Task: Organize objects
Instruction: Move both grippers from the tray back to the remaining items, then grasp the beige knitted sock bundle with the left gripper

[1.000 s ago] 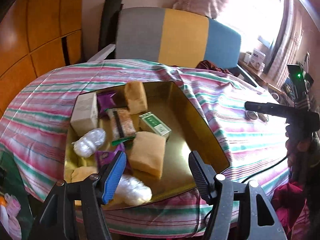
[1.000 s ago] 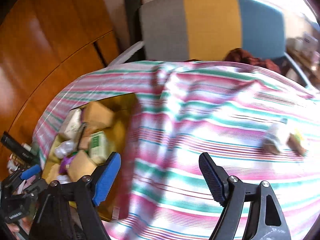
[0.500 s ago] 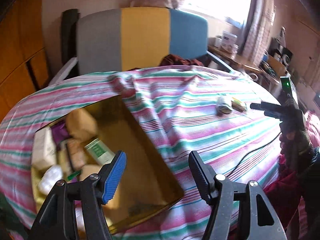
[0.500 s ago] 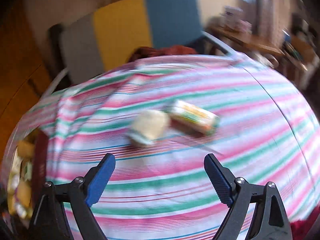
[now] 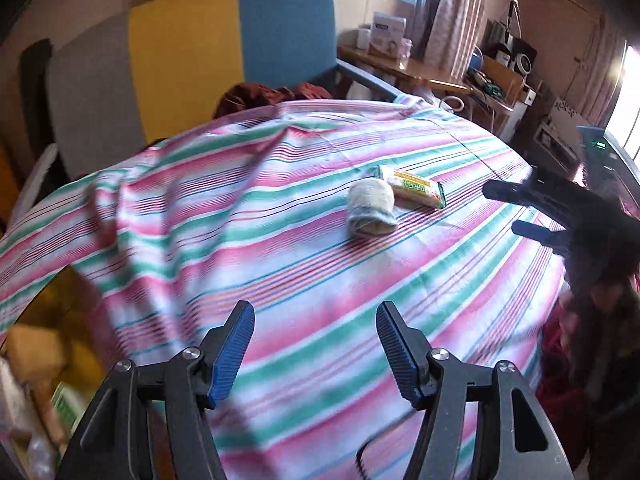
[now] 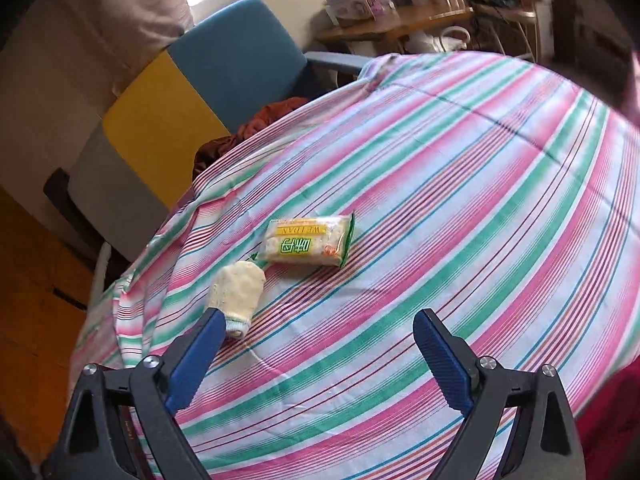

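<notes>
A rolled cream sock (image 5: 372, 208) and a green-and-yellow snack packet (image 5: 414, 190) lie side by side on the striped tablecloth (image 5: 280, 248). My left gripper (image 5: 314, 346) is open and empty, well short of them. My right gripper (image 6: 316, 354) is open and empty; the sock (image 6: 238, 290) lies just beyond its left finger and the packet (image 6: 308, 245) a little farther ahead. The right gripper also shows in the left wrist view (image 5: 516, 210), to the right of the packet. The gold box (image 5: 44, 356) with several items shows at the lower left.
A grey, yellow and blue chair (image 5: 192, 64) stands behind the table with dark red cloth (image 5: 272, 94) on its seat. A wooden side table (image 6: 392, 24) with boxes stands at the back right. The table edge drops off at the right.
Both grippers have swung right, away from the gold box toward the sock and packet. The right gripper has come closer to them. Both stay open.
</notes>
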The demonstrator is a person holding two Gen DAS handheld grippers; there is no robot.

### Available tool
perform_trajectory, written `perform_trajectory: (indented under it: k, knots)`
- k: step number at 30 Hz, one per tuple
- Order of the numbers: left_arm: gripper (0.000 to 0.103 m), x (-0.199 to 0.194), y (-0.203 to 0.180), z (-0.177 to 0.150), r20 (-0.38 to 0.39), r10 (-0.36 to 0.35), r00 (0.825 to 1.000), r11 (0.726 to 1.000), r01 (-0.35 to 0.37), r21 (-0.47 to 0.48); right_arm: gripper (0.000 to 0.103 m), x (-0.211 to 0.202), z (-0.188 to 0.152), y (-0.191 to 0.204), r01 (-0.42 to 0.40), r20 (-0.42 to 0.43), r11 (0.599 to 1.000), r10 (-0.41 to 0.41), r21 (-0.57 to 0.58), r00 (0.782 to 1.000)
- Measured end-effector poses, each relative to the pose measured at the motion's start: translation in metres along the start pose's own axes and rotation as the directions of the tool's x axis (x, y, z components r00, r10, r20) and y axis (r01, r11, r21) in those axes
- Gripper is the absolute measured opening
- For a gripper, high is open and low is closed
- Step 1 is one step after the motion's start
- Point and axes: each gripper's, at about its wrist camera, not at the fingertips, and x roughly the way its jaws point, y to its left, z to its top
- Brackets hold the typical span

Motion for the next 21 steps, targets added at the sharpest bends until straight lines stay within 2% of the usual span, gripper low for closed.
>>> perform_trajectory:
  k: [5, 13, 21]
  knots:
    - [0.064, 0.037, -0.022, 0.031, -0.024, -0.033, 0.999, 0.998, 0.034, 0.053, 0.096, -0.004, -0.001, 0.001, -0.032, 0.009, 0.999, 0.032, 0.012, 0.999]
    - [0.065, 0.097, -0.055, 0.07, -0.062, -0.072, 0.996, 0.99, 0.079, 0.119, 0.098, -0.007, 0.001, -0.012, -0.087, 0.016, 0.992, 0.086, 0.097, 0.996]
    - [0.066, 0.159, -0.055, 0.09, -0.139, -0.046, 0.989, 0.992, 0.062, 0.112, 0.099, -0.005, 0.002, -0.018, -0.123, 0.004, 0.983, 0.124, 0.134, 0.992]
